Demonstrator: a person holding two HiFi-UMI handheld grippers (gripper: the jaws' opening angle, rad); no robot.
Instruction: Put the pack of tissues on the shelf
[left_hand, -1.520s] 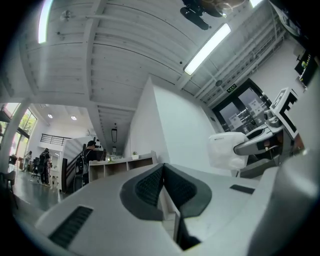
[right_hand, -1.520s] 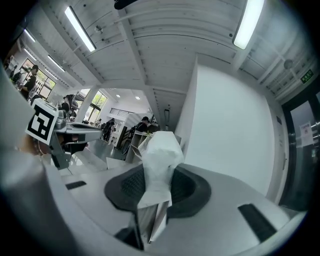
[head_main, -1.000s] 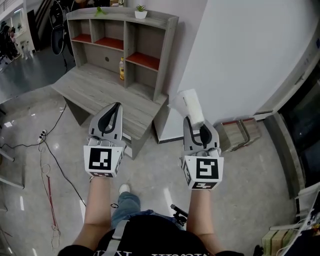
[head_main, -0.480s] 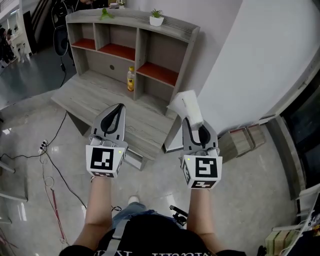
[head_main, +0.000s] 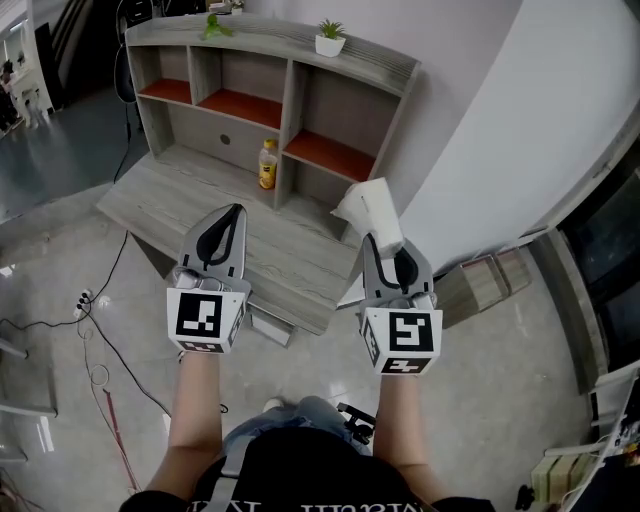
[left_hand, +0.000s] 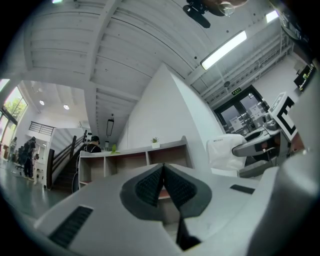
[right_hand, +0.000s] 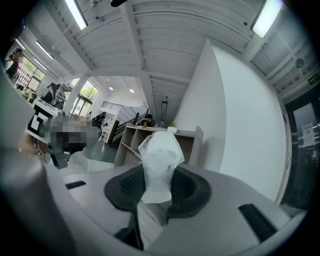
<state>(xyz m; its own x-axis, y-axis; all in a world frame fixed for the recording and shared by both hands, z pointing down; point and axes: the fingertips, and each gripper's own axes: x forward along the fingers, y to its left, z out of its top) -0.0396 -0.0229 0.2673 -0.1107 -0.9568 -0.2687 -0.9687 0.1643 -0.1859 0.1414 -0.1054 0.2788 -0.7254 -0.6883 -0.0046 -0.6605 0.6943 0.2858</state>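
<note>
The right gripper (head_main: 384, 243) is closed on the pack of tissues (head_main: 368, 208), with its pads pinching the pack's lower end. The white pack stands up past the jaw tips, above the right front corner of the desk (head_main: 170, 190) and well short of the shelf (head_main: 300, 95). The left gripper (head_main: 231, 212) has its jaws together with nothing between them. It hangs over the front part of the desk, well apart from the right gripper. The shelf sits along the back of the desk, its right end panel just beside the white wall (head_main: 480, 130). Its compartments are open-fronted with red floors. A yellow bottle (head_main: 268, 165) stands on the desk top just left of an upright divider. A small potted plant (head_main: 329, 40) sits on the shelf's top board. The desk's front edge runs diagonally beneath both grippers, and bare wood lies between them and the compartments. On the floor, cables (head_main: 100, 330) trail to the left of the desk. A low wooden stand (head_main: 485, 272) sits to the right, near the wall.
</note>
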